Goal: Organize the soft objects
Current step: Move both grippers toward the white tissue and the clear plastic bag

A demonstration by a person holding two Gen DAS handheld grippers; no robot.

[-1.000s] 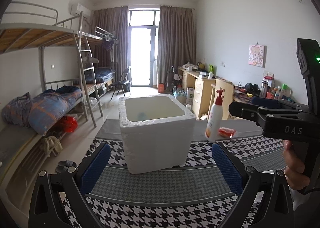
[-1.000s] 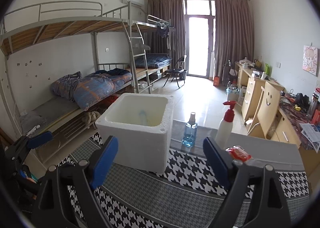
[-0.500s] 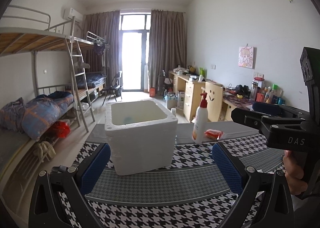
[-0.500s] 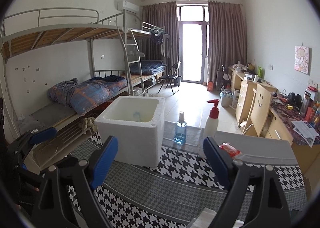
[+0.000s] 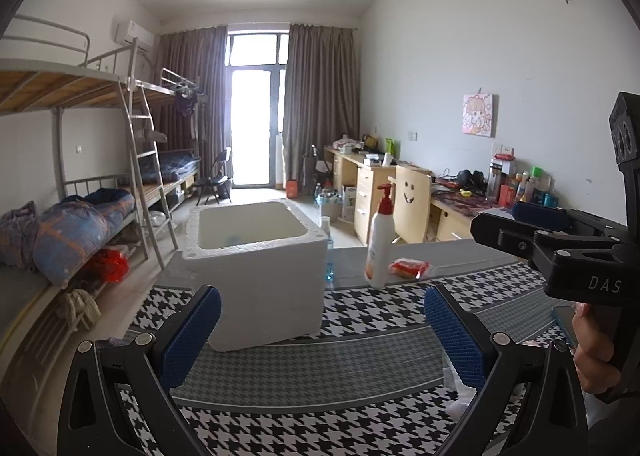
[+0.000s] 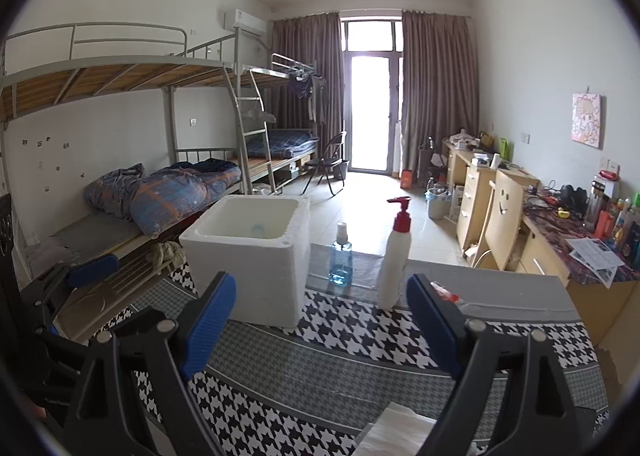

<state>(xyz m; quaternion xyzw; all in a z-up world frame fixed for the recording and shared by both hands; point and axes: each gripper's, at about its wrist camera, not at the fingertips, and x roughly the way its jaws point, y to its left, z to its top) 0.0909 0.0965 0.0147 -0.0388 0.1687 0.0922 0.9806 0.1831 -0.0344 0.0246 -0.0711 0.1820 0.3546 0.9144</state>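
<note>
A white foam box (image 5: pixel 256 268) (image 6: pixel 250 256) stands open-topped on the houndstooth cloth, with something pale blue at its bottom. A small red packet (image 5: pixel 409 268) (image 6: pixel 446 294) lies beside a white pump bottle (image 5: pixel 380 240) (image 6: pixel 396 256). White tissue-like material (image 6: pixel 396 432) shows at the near edge in the right wrist view, and a crinkled clear bag (image 5: pixel 460 384) behind the left gripper's right finger. My left gripper (image 5: pixel 322 336) is open and empty, held back from the box. My right gripper (image 6: pixel 322 326) is open and empty too, and appears from the side in the left wrist view (image 5: pixel 532 224).
A blue liquid bottle (image 6: pixel 340 256) stands between box and pump bottle. The table (image 6: pixel 500 292) ends at a grey strip at the back. Bunk beds (image 6: pixel 168 192) fill the left, cluttered desks (image 6: pixel 568 232) the right. A hand (image 5: pixel 592 344) holds the right gripper.
Both cameras have pulled back and tilted up, so the box and bottles sit lower and farther away. Both grippers stay open and empty.
</note>
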